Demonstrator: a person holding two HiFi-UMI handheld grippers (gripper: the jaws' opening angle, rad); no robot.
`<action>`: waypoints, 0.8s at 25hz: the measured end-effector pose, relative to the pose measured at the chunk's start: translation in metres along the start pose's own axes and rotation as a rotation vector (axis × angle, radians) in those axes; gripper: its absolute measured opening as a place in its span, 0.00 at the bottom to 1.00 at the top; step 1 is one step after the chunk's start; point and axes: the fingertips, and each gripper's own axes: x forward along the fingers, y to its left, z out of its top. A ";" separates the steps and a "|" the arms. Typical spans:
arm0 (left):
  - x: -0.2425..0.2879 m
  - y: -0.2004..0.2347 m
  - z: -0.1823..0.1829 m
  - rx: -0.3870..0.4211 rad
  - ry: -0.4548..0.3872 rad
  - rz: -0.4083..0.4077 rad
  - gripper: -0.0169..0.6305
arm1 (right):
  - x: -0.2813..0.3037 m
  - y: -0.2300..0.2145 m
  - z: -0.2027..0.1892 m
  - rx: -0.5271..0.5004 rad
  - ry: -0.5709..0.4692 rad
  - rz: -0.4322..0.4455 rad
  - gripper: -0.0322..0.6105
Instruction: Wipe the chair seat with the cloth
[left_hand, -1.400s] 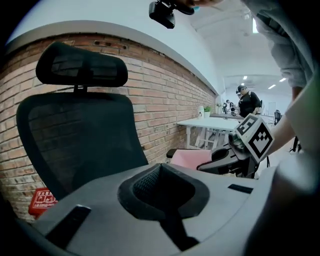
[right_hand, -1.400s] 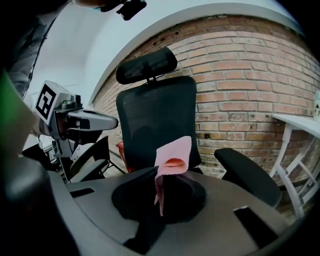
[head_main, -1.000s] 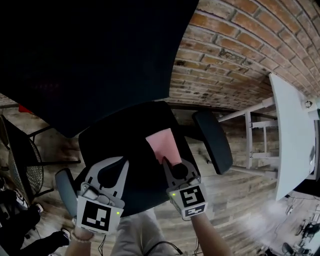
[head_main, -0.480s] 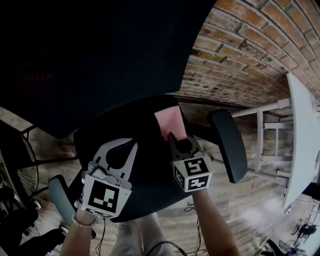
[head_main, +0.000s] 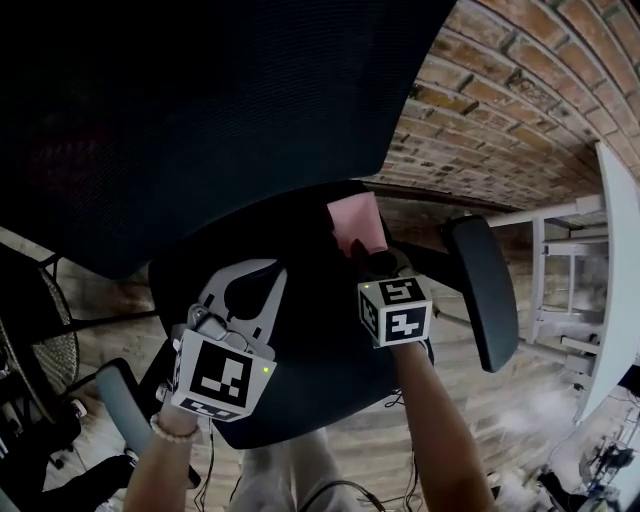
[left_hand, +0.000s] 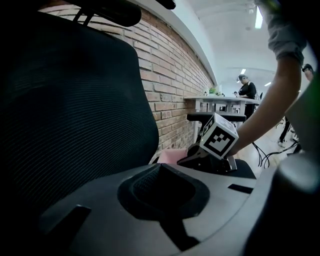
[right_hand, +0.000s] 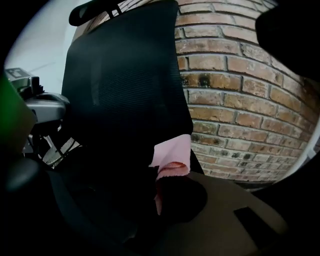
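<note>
Right gripper (head_main: 362, 258), jaws pinching one edge of the pink cloth (head_main: 357, 222), at the rear right corner of the chair seat (head_main: 310, 365). In the right gripper view the cloth (right_hand: 172, 152) rises ahead of the clamped jaws, its free part spread toward the seat's rear edge, just below the mesh backrest (right_hand: 130, 75). The marker cube (head_main: 395, 310) of this gripper faces the head camera.

Left gripper (head_main: 258, 268), jaws pressed together with nothing between them, over the front left part of the seat, well apart from the cloth. Its own view looks across the closed jaws (left_hand: 160, 167) to the right gripper's cube (left_hand: 220, 137) and a strip of pink cloth (left_hand: 172, 156) beside it.

Backrest (head_main: 200, 120) fills the upper left of the head view. Right armrest (head_main: 482, 290) lies just beyond the seat's right edge; left armrest (head_main: 120, 405) at the lower left. Brick wall (head_main: 500, 110) behind the chair; white table (head_main: 620, 250) at the right, on a wooden floor (head_main: 500, 410).
</note>
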 end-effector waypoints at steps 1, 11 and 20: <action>0.000 0.001 -0.002 0.003 0.001 0.002 0.05 | 0.003 0.000 -0.002 0.013 0.010 0.003 0.13; -0.009 0.012 -0.008 -0.016 -0.002 0.026 0.05 | 0.018 0.020 -0.002 0.068 0.032 0.048 0.13; -0.032 0.024 -0.011 -0.045 -0.003 0.071 0.05 | 0.030 0.076 -0.001 0.040 0.041 0.148 0.13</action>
